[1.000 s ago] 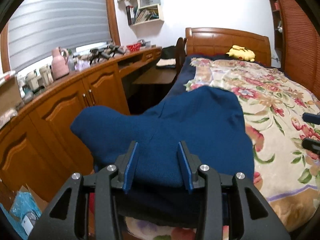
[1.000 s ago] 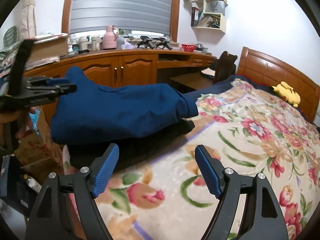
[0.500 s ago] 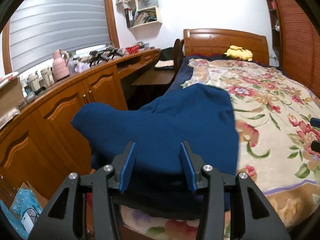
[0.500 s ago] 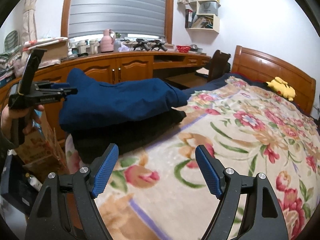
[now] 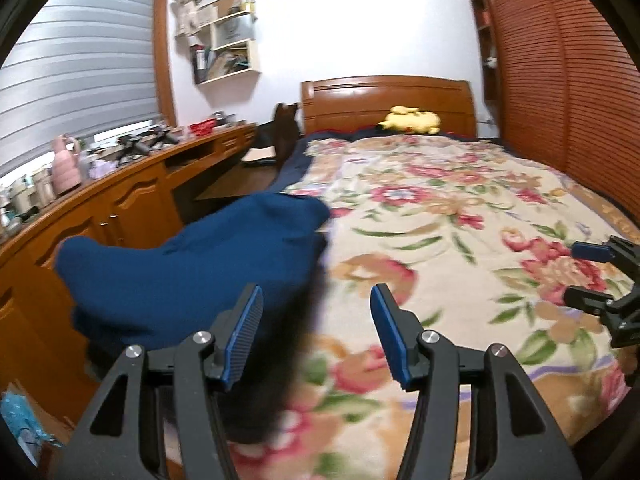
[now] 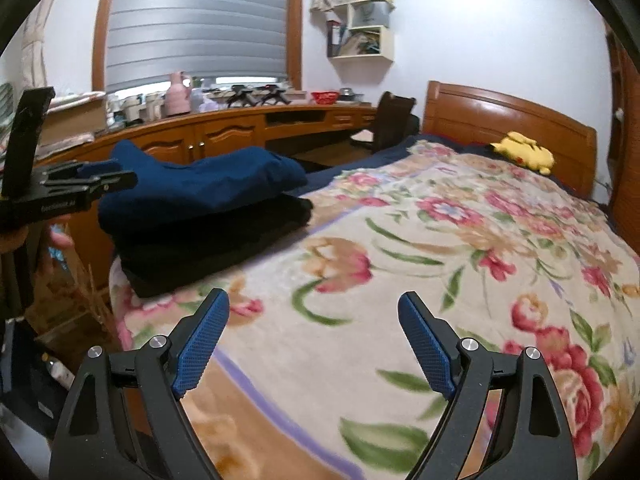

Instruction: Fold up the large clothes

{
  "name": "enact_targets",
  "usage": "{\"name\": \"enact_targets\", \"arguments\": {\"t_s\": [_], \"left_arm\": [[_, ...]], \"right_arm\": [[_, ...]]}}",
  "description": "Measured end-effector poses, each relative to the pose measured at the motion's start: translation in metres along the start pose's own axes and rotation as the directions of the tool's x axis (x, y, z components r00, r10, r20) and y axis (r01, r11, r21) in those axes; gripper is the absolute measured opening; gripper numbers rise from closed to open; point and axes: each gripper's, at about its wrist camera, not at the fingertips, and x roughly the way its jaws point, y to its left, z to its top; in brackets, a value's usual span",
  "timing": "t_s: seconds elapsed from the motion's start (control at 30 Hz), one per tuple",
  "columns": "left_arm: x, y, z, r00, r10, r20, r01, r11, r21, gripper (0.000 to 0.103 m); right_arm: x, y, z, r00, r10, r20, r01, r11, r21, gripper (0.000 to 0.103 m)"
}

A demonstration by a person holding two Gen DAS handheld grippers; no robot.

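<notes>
A folded blue garment (image 5: 192, 272) (image 6: 200, 188) lies on top of a folded black garment (image 5: 276, 384) (image 6: 212, 244) at the near left corner of the bed. My left gripper (image 5: 316, 332) hangs just right of this stack. Its jaws are opening, and only the black garment's blurred edge and the floral blanket (image 5: 460, 216) show between the pads. From the right wrist view the left gripper (image 6: 100, 182) sits by the stack's left end, held by a hand (image 6: 56, 246). My right gripper (image 6: 314, 344) hovers over the blanket (image 6: 400, 240), jaws opening with nothing between them; in the left wrist view the right gripper (image 5: 592, 272) shows at the right edge.
A wooden cabinet and desk (image 6: 240, 128) with a pink jug (image 6: 178, 94) and clutter run along the window wall. A chair (image 6: 394, 120) stands by the headboard (image 5: 384, 100). A yellow plush toy (image 5: 412, 120) lies near the pillow end. Slatted wardrobe doors (image 5: 560, 80) line the right side.
The left jaws have widened and come off the blue garment, and that gripper has swung right. The right gripper has also moved right and slightly lower over the blanket, jaws a little wider.
</notes>
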Motion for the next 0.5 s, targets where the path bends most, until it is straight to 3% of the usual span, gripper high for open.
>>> {"name": "enact_targets", "arguments": {"t_s": [0.3,0.5], "left_arm": [[0.028,-0.104,-0.017,0.983,-0.182,-0.017,0.183,0.982,0.036,0.055],[0.051,-0.162,-0.027,0.967,-0.252,-0.029,0.253,0.967,0.025,0.055]], "right_arm": [[-0.023,-0.058,-0.044,0.992,-0.126,-0.024,0.128,0.987,0.095,0.088],[-0.042,-0.097,-0.072,0.967,-0.254,-0.016,0.253,0.955,0.157,0.088]]}}
